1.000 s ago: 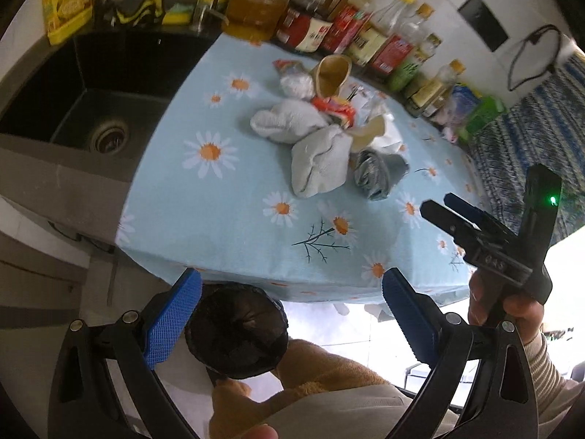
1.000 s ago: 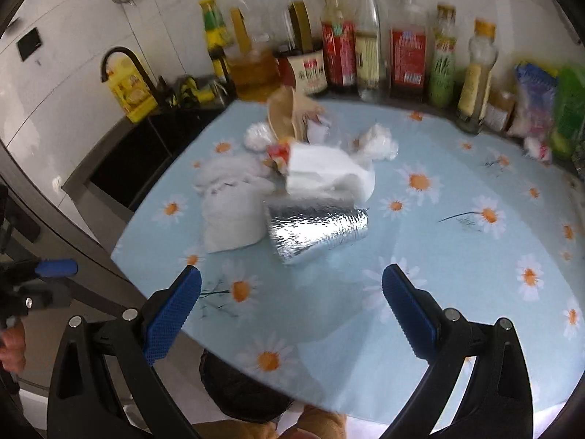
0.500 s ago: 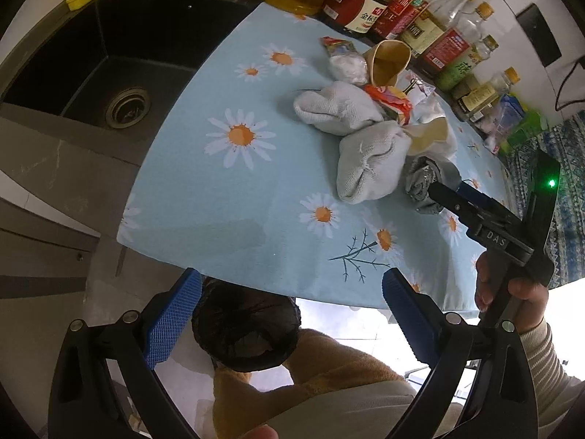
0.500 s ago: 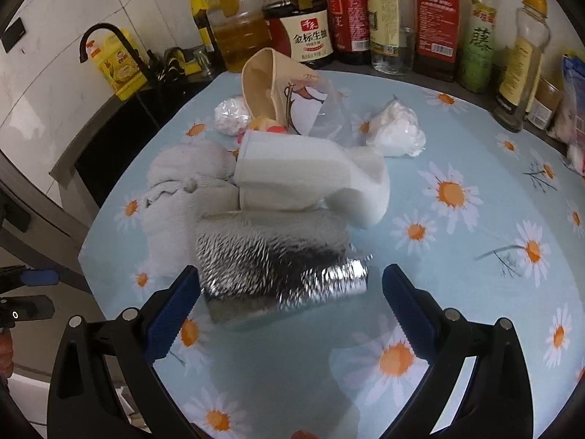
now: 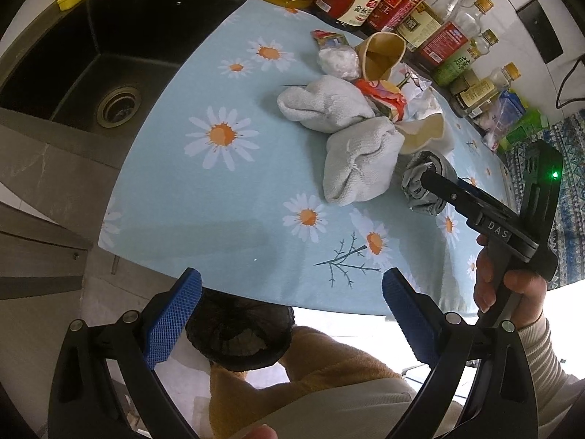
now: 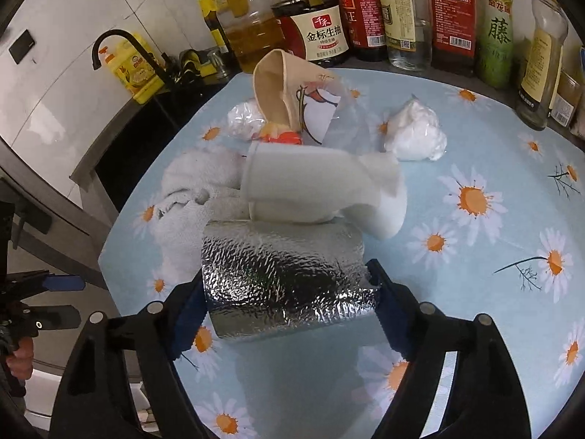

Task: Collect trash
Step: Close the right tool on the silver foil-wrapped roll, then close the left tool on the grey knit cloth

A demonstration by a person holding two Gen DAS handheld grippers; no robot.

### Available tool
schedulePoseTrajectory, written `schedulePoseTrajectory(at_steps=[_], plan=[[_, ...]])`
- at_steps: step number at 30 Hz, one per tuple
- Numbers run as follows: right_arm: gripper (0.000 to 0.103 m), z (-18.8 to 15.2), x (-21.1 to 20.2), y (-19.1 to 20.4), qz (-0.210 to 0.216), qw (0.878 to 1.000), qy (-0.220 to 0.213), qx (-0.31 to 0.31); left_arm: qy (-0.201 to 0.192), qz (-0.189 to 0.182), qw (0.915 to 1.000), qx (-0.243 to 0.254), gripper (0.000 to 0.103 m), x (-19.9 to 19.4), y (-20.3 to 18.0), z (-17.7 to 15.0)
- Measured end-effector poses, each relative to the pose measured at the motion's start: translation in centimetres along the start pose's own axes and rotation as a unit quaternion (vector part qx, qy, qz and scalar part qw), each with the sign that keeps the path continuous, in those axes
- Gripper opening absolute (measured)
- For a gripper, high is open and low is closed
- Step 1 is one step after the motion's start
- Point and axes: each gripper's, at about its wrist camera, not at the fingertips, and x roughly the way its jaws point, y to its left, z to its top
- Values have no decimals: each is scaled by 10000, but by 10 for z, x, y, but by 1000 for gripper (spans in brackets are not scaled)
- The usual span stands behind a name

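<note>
Closing, my right gripper (image 6: 289,303) has the foil roll (image 6: 285,278) between its pads, both touching its ends. My left gripper (image 5: 289,322) hangs wide apart, tilted down over the black-lined bin (image 5: 239,333), contents unclear.

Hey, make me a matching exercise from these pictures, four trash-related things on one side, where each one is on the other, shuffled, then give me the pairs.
Things:
1. silver foil roll
2. black-lined bin
3. white cup
4. crumpled white plastic bag

Places:
A. lying on its side just behind the foil roll
B. below the table's near edge
C. between the closing jaws of the right gripper
D. alone on the daisy cloth, in front of the bottles

Pairs: 1-C, 2-B, 3-A, 4-D
</note>
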Motion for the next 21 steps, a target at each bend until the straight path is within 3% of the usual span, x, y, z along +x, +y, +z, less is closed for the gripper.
schedulePoseTrajectory(at_steps=[21], plan=[[79,-31,-53,-14,-202,9973,-469,535,-68,-282,9966,776,96,13,-48,31]])
